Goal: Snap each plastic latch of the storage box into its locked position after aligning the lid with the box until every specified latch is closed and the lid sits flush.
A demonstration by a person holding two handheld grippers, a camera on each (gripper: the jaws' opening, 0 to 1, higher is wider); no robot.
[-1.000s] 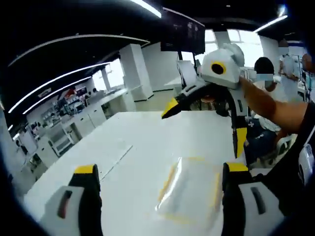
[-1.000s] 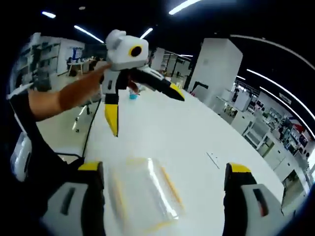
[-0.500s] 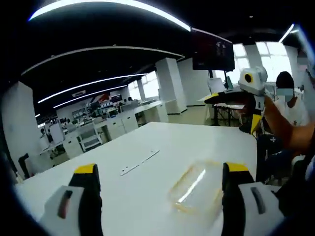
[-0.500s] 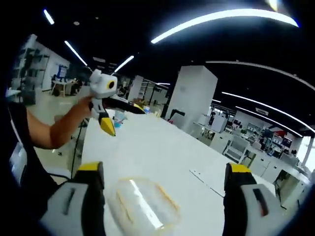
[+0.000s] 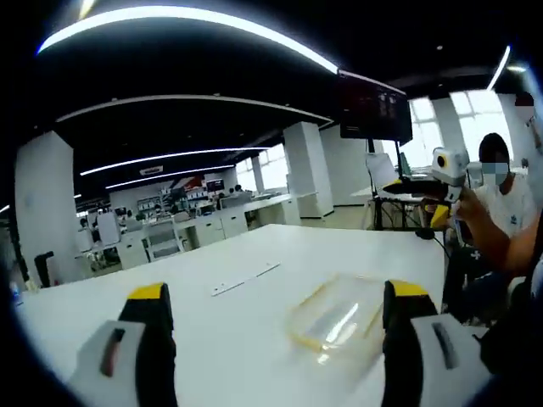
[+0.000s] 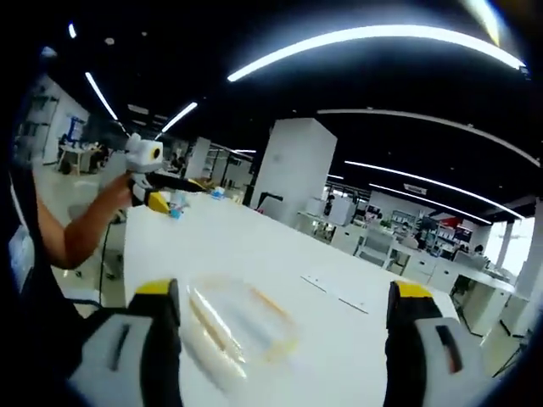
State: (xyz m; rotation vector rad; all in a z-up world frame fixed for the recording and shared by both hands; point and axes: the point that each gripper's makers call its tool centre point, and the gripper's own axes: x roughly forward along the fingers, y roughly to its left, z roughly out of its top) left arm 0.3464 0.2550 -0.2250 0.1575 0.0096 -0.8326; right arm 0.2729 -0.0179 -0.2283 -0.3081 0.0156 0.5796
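A clear plastic storage box [image 5: 335, 320] with yellow latches lies on the white table [image 5: 254, 339], just ahead of my left gripper [image 5: 277, 292], nearer its right jaw. That gripper is open, nothing between its jaws. In the right gripper view the same box [image 6: 237, 326] sits low and towards the left jaw of my right gripper [image 6: 284, 291], also open and holding nothing. Each gripper appears small and far off in the other's view: the right gripper [image 5: 443, 168] held up at the far right, the left gripper [image 6: 144, 159] at the far left. Neither touches the box.
A thin flat strip [image 5: 244, 280] lies on the table beyond the box, also seen as a strip [image 6: 335, 292]. A blue cup [image 6: 176, 206] stands at the table's far end. A seated person [image 5: 501, 199] is at the right, a dark monitor [image 5: 375, 106] overhead.
Both cameras have levelled out, showing more of the room. Each gripper now looks smaller and farther off in the other's view. The box lies where it was, untouched.
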